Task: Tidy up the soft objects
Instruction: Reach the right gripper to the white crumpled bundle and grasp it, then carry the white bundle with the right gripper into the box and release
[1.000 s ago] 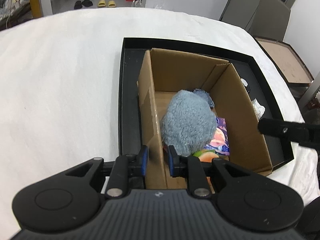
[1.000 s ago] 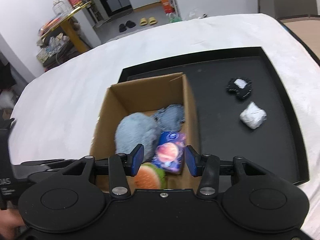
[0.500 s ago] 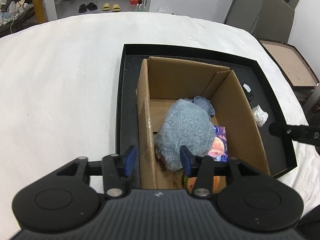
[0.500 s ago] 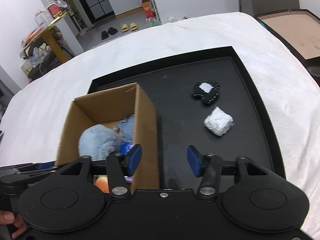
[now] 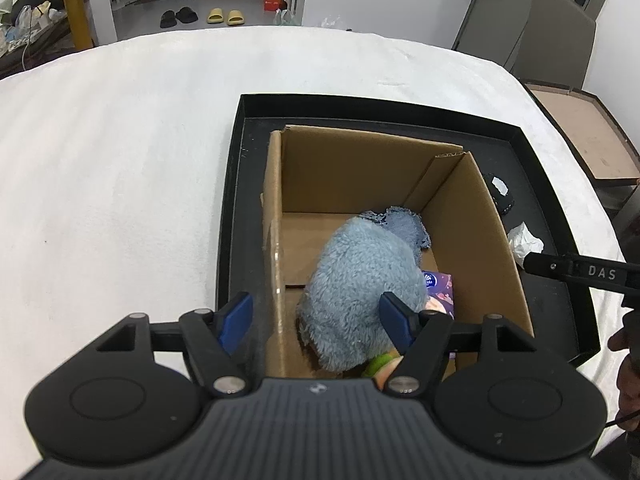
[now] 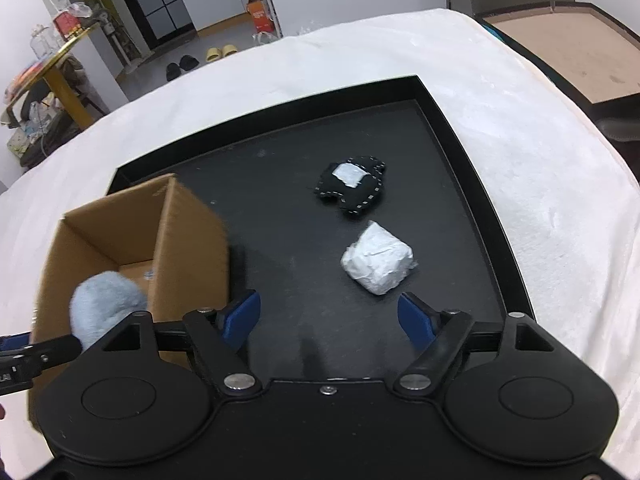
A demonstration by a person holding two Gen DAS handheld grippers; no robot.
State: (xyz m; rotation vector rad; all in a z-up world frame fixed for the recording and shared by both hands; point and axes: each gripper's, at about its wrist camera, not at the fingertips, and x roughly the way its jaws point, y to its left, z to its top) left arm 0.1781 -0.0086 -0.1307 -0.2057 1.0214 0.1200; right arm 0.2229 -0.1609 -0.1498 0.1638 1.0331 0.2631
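Note:
A cardboard box (image 5: 476, 216) stands at the left of a black tray (image 5: 236, 184). Inside it lie a fluffy blue plush (image 5: 360, 276), a blue cloth (image 5: 404, 224), a purple packet (image 5: 440, 284) and an orange-green toy (image 5: 384, 366). My left gripper (image 5: 318, 322) hovers over the box's near left wall, jaws opening, pads touching nothing. My right gripper (image 6: 330, 318) hangs over the tray (image 6: 472, 184) floor right of the box (image 6: 188, 240), jaws opening, empty. Just beyond it lie a white crumpled wad (image 6: 378, 260) and a black stitched soft toy (image 6: 352, 188).
The tray rests on a white cloth-covered table (image 5: 120, 160). A brown board in a dark frame (image 6: 568, 40) sits off the table's right side. A person's hand (image 5: 628, 364) shows at the right edge of the left wrist view.
The left jaws let go of the box's wall and spread apart. The right gripper swung right, off the box and down over the tray floor, its jaws widening.

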